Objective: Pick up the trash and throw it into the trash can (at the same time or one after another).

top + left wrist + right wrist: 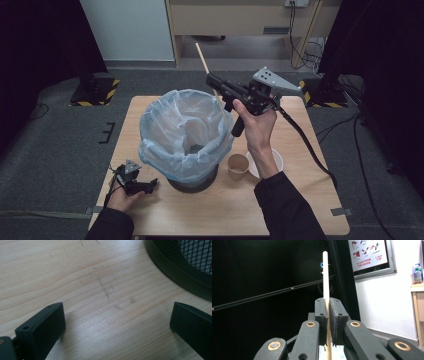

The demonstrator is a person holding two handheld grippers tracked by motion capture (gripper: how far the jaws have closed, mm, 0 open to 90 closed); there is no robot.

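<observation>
The wooden stick (212, 81) is sitting clamped between the jaws of the right gripper (216, 84), raised above the far rim of the wire-mesh bin (192, 182) with its pale blue bag liner (165, 150). It is slanting, its lower end hanging over the bag's opening. To finish this step well, I think the person should bring the stick more over the middle of the opening and lower it before releasing — a long stick dropped near the rim could catch the bag's edge and tip out onto the tabletop (290, 205).

The right gripper view is showing the grip closely: the stick (326, 280) is pinched flat between the two pads. The high view is giving the layout — a paper cup (238, 166) and a white dish (277, 159) just beside the bin. The left gripper (150, 186) is resting low on the tabletop (75, 272), its jaws spread wide with nothing between them, the bin's base (175, 272) near.
</observation>
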